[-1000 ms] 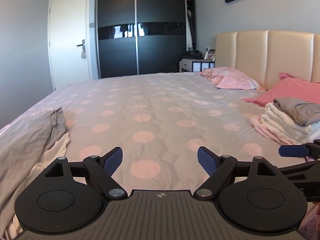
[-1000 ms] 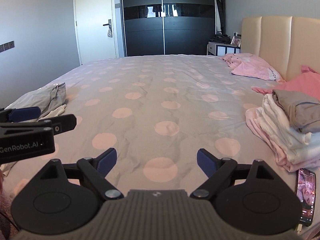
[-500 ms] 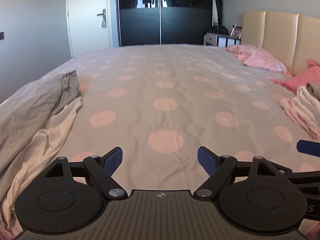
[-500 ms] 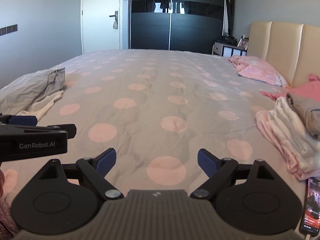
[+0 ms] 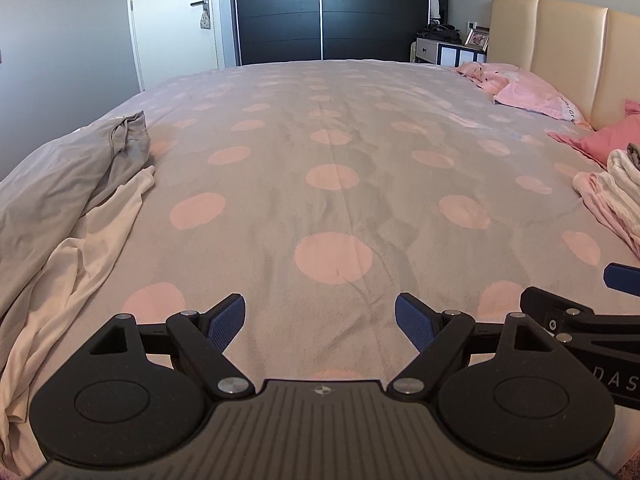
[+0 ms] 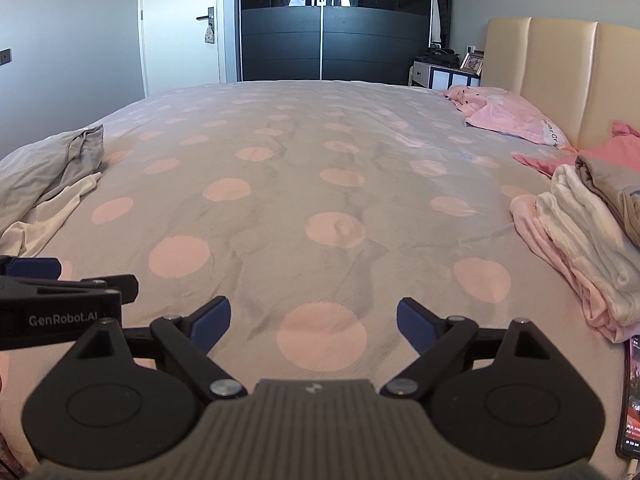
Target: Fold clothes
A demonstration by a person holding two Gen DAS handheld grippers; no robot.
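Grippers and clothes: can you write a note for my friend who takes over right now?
Left gripper: jaws open, empty, above the spotted bedspread.
Right gripper: jaws open, empty.
Unfolded: grey garment and white garment, crumpled at the left bed edge.
Done: folded stack at the right, near the headboard.
Left: fold the grey and white garments.
Mind the phone at the right edge.
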